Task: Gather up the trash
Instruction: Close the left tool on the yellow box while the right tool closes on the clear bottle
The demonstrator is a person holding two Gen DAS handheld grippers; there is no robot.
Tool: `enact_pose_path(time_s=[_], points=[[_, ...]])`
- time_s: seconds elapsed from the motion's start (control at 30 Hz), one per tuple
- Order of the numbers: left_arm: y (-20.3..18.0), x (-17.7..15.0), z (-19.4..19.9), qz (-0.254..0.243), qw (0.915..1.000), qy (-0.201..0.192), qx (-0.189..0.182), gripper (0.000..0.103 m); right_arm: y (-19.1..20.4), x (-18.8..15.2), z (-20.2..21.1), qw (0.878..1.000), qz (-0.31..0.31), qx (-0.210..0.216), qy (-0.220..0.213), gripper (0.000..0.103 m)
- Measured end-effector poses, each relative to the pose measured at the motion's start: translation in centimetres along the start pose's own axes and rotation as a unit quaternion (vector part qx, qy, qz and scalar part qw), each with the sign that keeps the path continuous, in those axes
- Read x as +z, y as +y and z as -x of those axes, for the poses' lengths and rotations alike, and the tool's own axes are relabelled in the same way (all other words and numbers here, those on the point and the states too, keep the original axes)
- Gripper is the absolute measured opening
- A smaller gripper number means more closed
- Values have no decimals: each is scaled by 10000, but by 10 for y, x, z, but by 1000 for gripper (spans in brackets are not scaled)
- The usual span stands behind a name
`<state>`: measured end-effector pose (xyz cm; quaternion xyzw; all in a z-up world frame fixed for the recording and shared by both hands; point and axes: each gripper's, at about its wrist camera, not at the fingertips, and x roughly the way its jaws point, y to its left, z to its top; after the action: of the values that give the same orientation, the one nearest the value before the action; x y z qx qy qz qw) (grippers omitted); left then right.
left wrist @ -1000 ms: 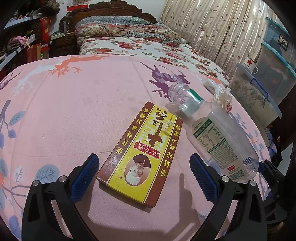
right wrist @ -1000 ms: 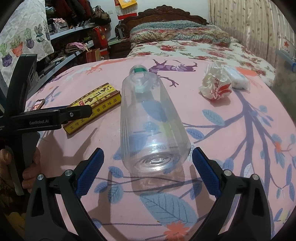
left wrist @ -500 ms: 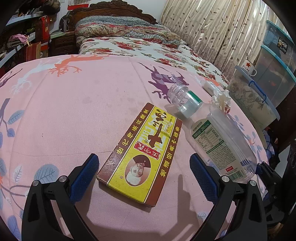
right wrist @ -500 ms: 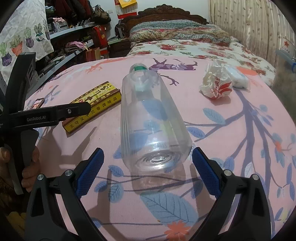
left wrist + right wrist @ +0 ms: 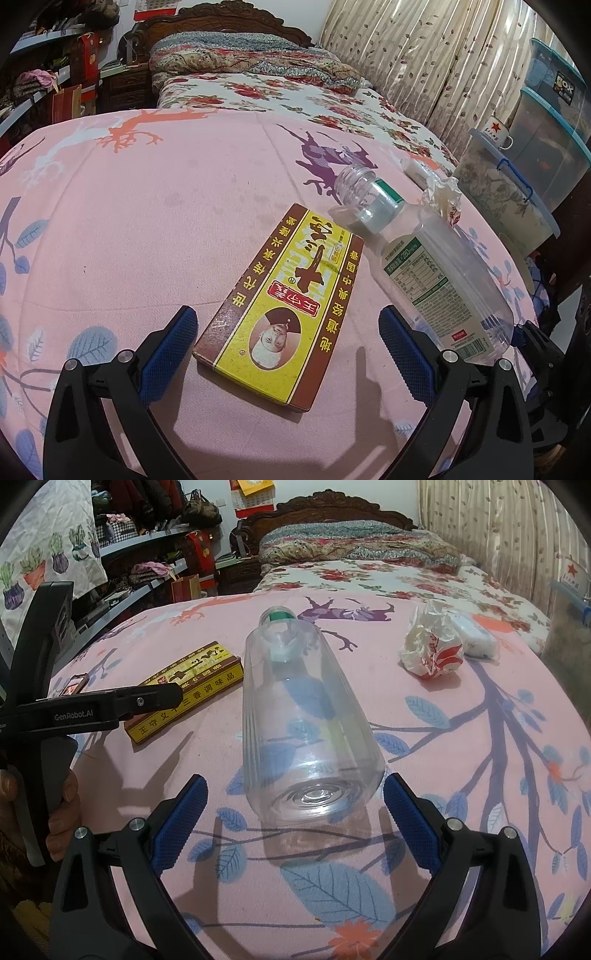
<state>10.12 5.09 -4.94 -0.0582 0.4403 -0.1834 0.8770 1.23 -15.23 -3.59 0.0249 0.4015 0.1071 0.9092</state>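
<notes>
My left gripper (image 5: 284, 343) hangs with its fingers spread wide, straddling the near end of the flat yellow-and-maroon cardboard box (image 5: 284, 306) without touching it. My right gripper (image 5: 291, 819) is just as wide open around the base of the clear empty plastic bottle (image 5: 306, 723), which lies on its side on the pink leaf-patterned bedspread (image 5: 461, 775), neck pointing away.

Over the last second very little has shifted: both grippers have eased only slightly closer to their targets, and neither has begun to close. Box and bottle lie side by side, the bottle's neck just over the box's far corner. The crumpled white-and-red wrapper (image 5: 432, 650) waits farther back, beside a small white packet (image 5: 476, 637).

I judge nothing collected yet; both grasps look lined up, and closing comes next.
</notes>
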Motion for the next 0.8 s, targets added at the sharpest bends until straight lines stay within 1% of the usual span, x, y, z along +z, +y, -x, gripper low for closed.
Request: enact_pose_path(time_s=[0.4, 0.67, 0.8], points=[[0, 0, 0, 18, 10000, -10, -29, 95, 0, 0, 1, 10000, 1, -7, -20, 95], [9, 0, 5, 221, 9994, -90, -265, 95, 0, -1, 5, 9999, 43, -43, -86, 95], [7, 0, 5, 192, 9995, -62, -226, 94, -1, -2, 6, 9999, 42, -42, -103, 95]])
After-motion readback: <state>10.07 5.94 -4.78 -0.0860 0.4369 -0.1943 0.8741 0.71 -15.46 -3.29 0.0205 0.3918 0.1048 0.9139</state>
